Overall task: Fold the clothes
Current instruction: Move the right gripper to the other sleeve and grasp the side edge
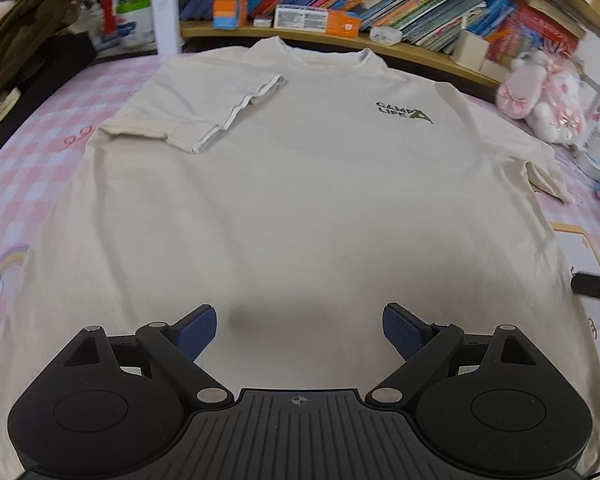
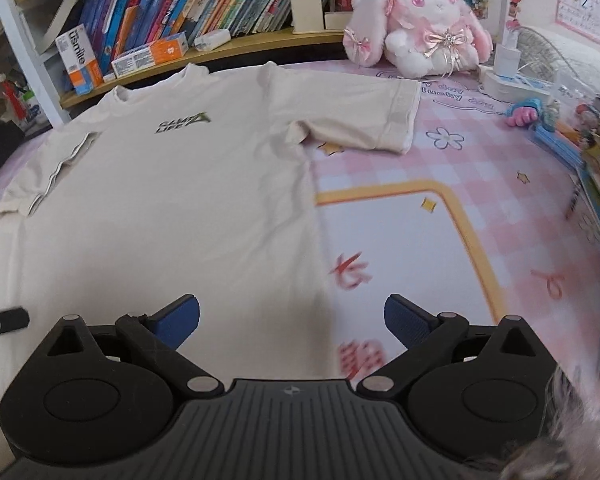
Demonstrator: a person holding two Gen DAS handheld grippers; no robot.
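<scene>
One sleeve in, one sleeve out: cream T-shirt spread flat on the bed

The cream short-sleeved cotton T-shirt with a small dark chest logo lies face up and smoothed flat on the pink checked bedspread, collar toward the top of the frame and hem toward the cameras, likely so that its edges are easy to reach from the near side. In the upper left of the left wrist view, the folded-in sleeve with its pale hem lies over the chest, its cuff running on a slant. Lower centre in that view, the left claw hangs above the shirt's lower body, released, blue pads wide apart with nothing between them.

In the right wrist view, the shirt fills the left half of the frame. The spread-out sleeve at upper centre lies flat on the bedspread, pointing away from the body. At lower centre the right claw is likewise released and empty, poised over the shirt's side edge where cloth meets bedspread. Upper right, a pink and white plush rabbit sits well apart from the shirt.

Judging by the two sleeves, the folding looks partly along, and the spread-out sleeve seems the matching piece to bring inward
</scene>
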